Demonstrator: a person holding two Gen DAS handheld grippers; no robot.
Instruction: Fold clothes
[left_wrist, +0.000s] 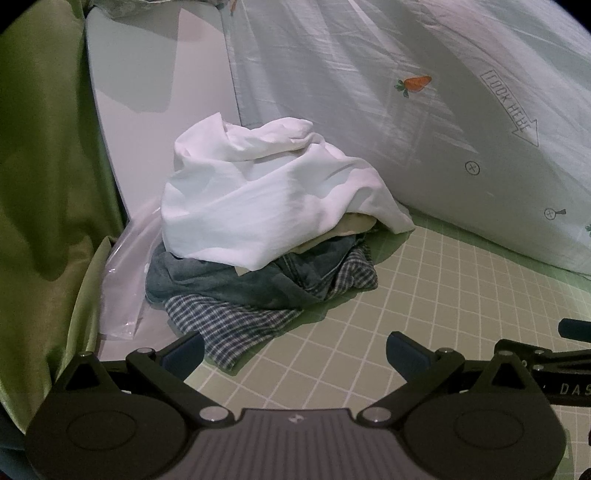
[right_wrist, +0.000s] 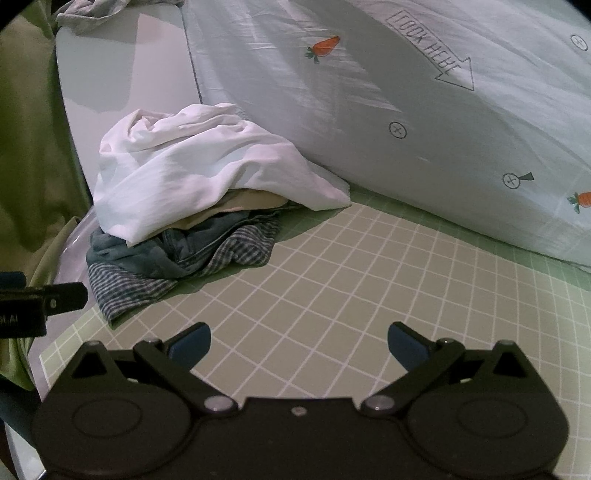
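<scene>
On mat (right_wrist: 332, 280): heaped clothes (left_wrist: 258, 221), soft, light, likely slippery; best taken at white shirt's (left_wrist: 266, 188) edge. Left gripper (left_wrist: 295, 356), right gripper (right_wrist: 299, 345) spread, empty.

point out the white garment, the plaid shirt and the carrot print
white garment (left_wrist: 258, 206), left wrist view, broad front fold
plaid shirt (left_wrist: 229, 328), left wrist view, near bottom edge
carrot print (right_wrist: 325, 46), right wrist view, orange body

Pile of clothes (left_wrist: 266, 229), unfolded, lies far left on green grid mat (left_wrist: 424, 332). On top a crumpled white garment (left_wrist: 258, 192); under it a beige piece (left_wrist: 354, 225), then blue denim (left_wrist: 229, 280); at bottom a plaid shirt (left_wrist: 236, 325), its edge spread toward near side.
</scene>
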